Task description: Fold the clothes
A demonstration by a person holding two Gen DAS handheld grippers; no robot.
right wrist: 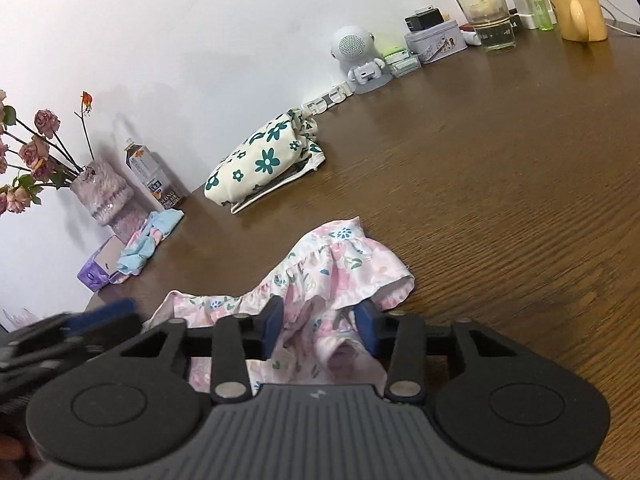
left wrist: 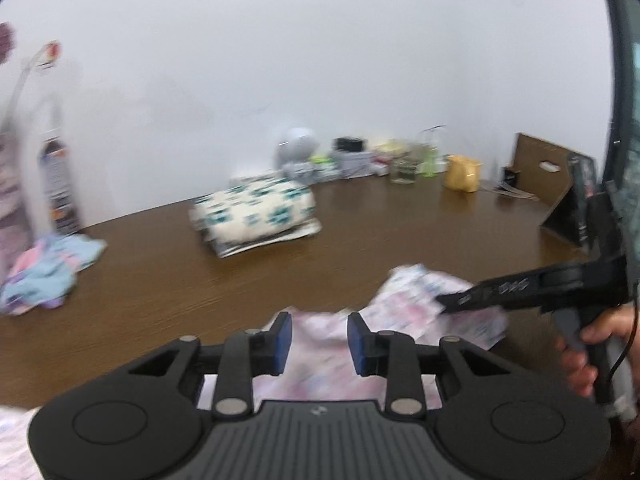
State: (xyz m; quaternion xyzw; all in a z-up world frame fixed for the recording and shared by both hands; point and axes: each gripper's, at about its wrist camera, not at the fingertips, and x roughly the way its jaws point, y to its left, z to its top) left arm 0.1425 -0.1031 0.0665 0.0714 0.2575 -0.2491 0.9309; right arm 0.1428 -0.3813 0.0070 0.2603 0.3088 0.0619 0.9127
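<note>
A pink floral garment lies crumpled on the brown table, near its front edge. My right gripper is open, its blue pads on either side of a bunch of the fabric, not closed on it. My left gripper is open over the same garment, which passes between and under its pads. The right gripper also shows in the left wrist view, with its tip on the cloth. The left gripper appears blurred at the left of the right wrist view.
A folded cream cloth with teal flowers lies mid-table. A pale blue and pink garment, a vase of dried roses and a bottle stand at the left. A speaker, tin, glass and yellow mug line the wall.
</note>
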